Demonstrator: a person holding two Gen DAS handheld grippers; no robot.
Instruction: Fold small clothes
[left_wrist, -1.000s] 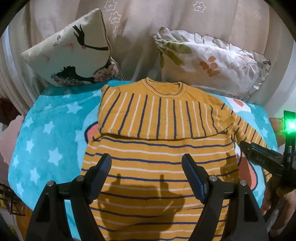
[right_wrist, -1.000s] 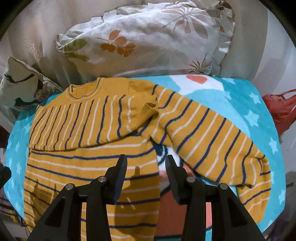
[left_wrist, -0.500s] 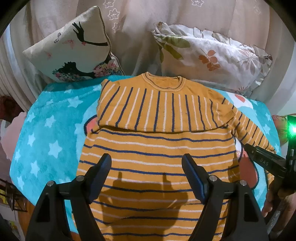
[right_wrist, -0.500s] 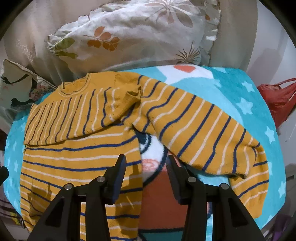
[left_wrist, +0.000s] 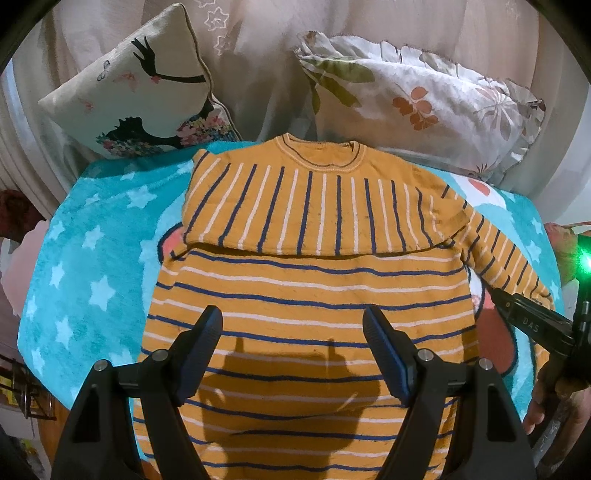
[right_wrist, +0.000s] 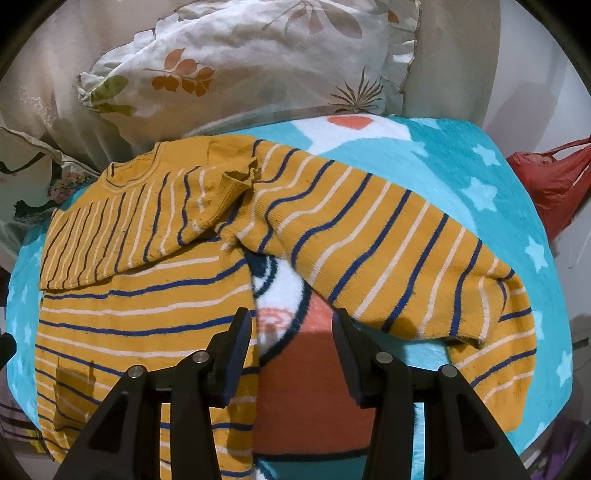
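While the left gripper (left_wrist: 291, 349) hangs with jaws apart and empty over the jumper (left_wrist: 306, 302), which lies flat on the blanket (left_wrist: 92, 258) with one sleeve folded across the chest, the right gripper (right_wrist: 291, 347) stands parted over bare blanket, gripping nothing; the loose sleeve (right_wrist: 388, 251) lies just beside it; a shallow pinch could snag blanket, or drag the body askew.

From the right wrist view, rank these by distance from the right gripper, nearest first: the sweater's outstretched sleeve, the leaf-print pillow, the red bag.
Measured from the right gripper:
1. Outstretched sleeve: just beyond the fingertips, running to the right, lying on the blue star blanket.
2. Red bag: off the blanket's far right edge.
3. Leaf-print pillow: at the back, behind the sweater's collar.
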